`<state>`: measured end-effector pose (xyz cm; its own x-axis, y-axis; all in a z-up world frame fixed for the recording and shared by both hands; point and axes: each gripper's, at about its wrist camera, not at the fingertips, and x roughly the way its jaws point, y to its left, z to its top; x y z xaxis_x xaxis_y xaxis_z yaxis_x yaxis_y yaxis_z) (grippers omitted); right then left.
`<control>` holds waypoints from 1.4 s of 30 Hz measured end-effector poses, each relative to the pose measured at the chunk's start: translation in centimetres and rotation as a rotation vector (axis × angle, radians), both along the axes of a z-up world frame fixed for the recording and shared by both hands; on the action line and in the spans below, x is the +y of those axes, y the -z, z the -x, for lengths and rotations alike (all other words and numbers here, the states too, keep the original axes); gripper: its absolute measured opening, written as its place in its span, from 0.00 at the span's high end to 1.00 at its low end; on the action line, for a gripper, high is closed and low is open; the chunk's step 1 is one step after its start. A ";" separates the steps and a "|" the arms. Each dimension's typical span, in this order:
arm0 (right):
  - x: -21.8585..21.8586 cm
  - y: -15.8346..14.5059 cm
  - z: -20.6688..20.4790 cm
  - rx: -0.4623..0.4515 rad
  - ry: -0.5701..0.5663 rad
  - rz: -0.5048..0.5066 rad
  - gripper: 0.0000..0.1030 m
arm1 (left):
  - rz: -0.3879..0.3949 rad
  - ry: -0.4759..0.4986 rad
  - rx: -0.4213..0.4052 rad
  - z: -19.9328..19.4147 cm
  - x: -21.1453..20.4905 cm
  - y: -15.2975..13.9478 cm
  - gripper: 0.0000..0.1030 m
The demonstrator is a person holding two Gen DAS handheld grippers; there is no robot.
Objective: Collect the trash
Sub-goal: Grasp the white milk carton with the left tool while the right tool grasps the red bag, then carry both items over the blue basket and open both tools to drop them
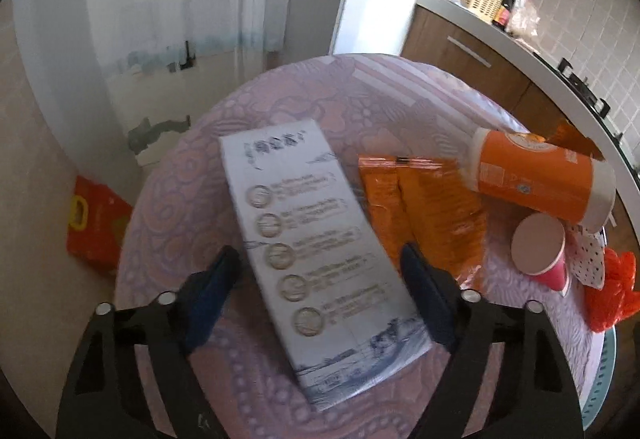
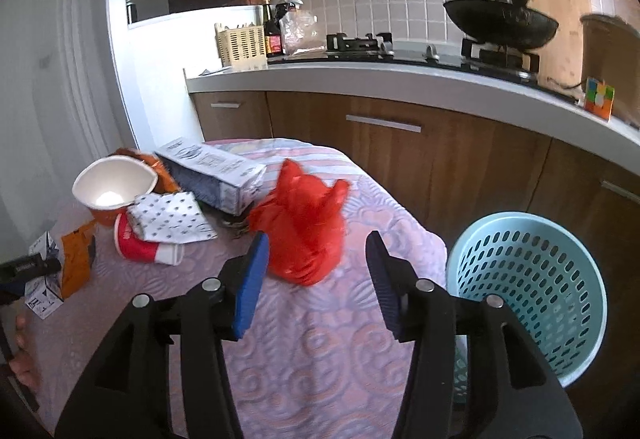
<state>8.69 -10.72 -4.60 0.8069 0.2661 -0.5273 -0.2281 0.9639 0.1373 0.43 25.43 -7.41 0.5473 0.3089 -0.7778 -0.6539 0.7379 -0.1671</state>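
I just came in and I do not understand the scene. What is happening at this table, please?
A person is clearing trash from a table with two handheld grippers. The left gripper is open around a white carton, not yet closed on it. The right gripper is open in front of a red plastic bag. A blue basket stands beside the table. Cups and orange wrappers lie untouched.

Both wrist views look down, close over the same table [image 1: 172,199]

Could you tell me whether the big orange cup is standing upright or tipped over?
Tipped over: the orange cup lies sideways, its white mouth facing out.
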 end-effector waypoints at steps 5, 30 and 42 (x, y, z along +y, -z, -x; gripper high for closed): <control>-0.4 0.4 -2.9 0.044 -0.047 0.021 0.39 | -0.047 0.026 -0.048 0.6 -1.5 -0.8 0.46; -1.0 -1.3 -4.9 0.105 -0.121 -0.066 0.63 | -0.079 0.314 -0.412 3.6 -9.8 -8.8 0.47; -11.6 -3.0 -2.3 0.047 0.100 -0.037 0.63 | -0.056 0.682 -0.434 -3.2 -24.0 -10.5 0.47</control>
<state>10.98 -22.35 -1.65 0.8052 0.2058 -0.5561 -0.1238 0.9755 0.1819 3.64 1.43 3.09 0.8789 -0.1693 -0.4460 0.0574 0.9657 -0.2534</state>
